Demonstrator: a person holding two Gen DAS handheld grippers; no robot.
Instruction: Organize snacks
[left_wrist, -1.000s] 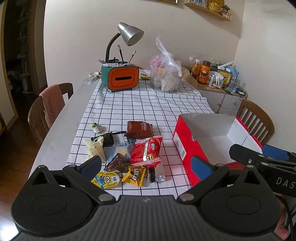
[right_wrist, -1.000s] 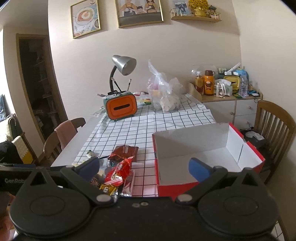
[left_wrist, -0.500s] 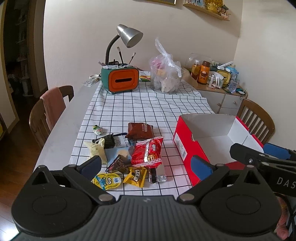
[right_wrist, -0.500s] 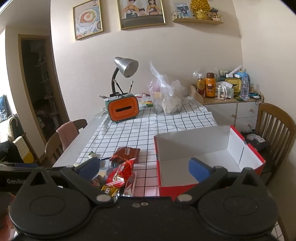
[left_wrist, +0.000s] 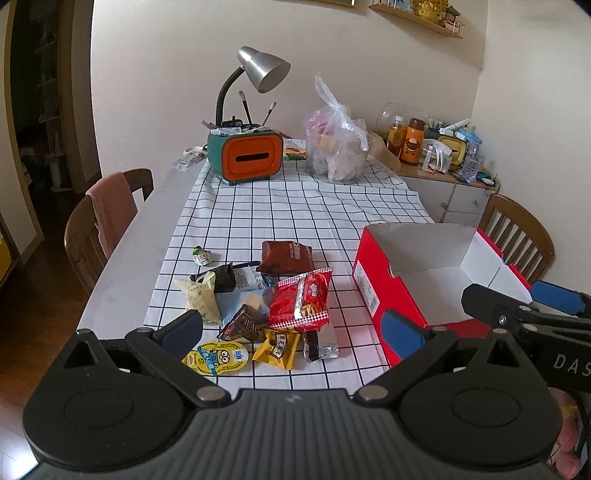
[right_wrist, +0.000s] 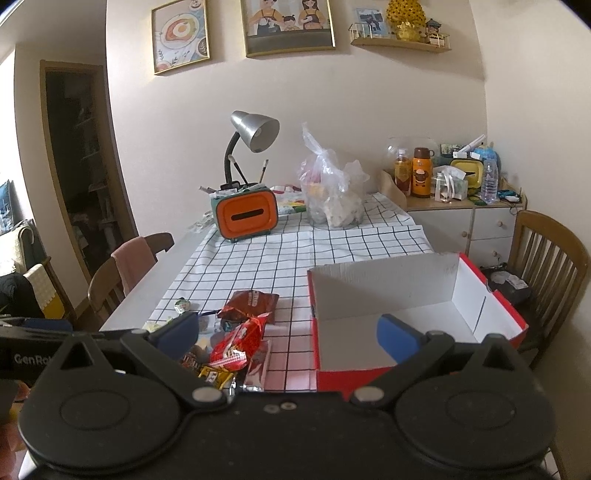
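Both hand-held grippers raised slightly, spread, empty; left (left_wrist: 291, 328) over snacks (left_wrist: 295, 302), right (right_wrist: 286, 332) near red box (right_wrist: 388, 295).

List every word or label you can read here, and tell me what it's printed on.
"DAS": on the right gripper body, cut off by the frame edge.
"GenRo": on the left gripper body, partly hidden.
Print on the brown snack packet, red snack bag, other wrappers and the red box label: too blurred to read.
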